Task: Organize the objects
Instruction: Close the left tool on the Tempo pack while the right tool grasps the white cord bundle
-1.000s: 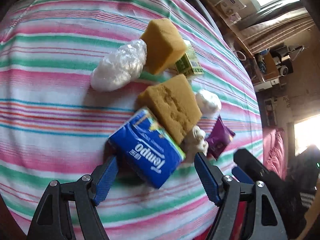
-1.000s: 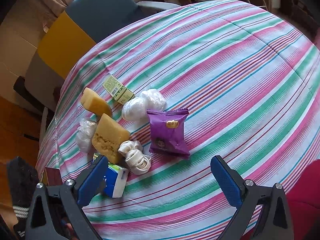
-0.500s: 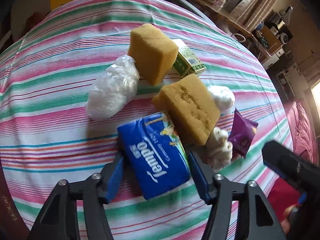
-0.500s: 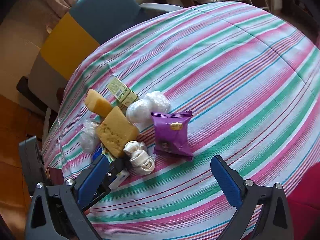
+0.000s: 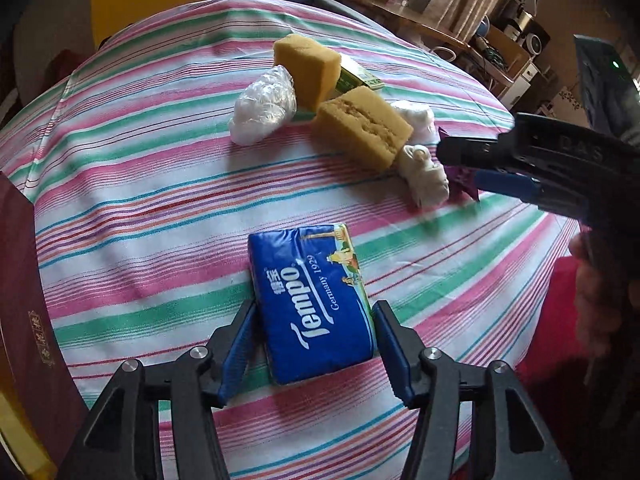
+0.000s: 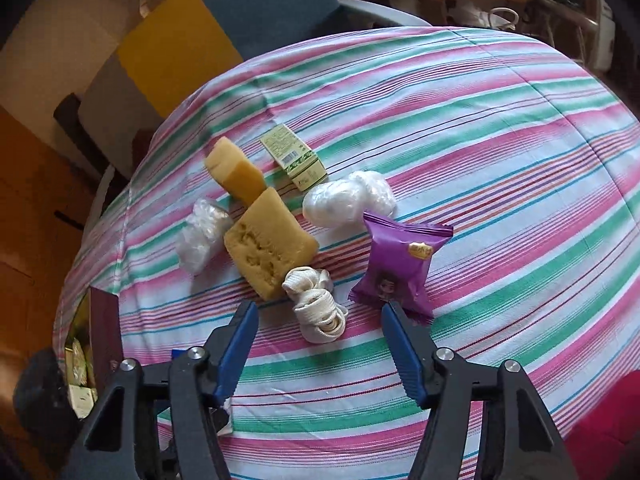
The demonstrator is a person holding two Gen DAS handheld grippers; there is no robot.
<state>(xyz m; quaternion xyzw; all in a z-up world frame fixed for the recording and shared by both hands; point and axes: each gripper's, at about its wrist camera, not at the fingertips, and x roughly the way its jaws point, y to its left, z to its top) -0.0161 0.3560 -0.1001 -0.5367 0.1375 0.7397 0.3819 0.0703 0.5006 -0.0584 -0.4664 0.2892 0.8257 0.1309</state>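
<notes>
My left gripper (image 5: 314, 312) is shut on a blue Tempo tissue pack (image 5: 310, 300), held over the striped tablecloth (image 5: 140, 200), apart from the pile. The pile holds two yellow sponges (image 5: 362, 126), a clear plastic wad (image 5: 264, 106), a white rope bundle (image 5: 426, 176) and a green box (image 5: 358, 76). My right gripper (image 6: 318, 318) is open, its fingers on either side of the white rope bundle (image 6: 318, 306), beside a purple snack packet (image 6: 400, 266). It also shows in the left wrist view (image 5: 504, 184).
A dark red box (image 5: 28, 320) stands at the table's left edge; in the right wrist view (image 6: 102, 328) it holds small packets. A blue and yellow chair (image 6: 224, 24) is behind the table. White plastic wads (image 6: 348, 198) lie behind the purple packet.
My left gripper has shut on the tissue pack and pulled it back from the pile. My right gripper has moved forward and narrowed around the rope bundle.
</notes>
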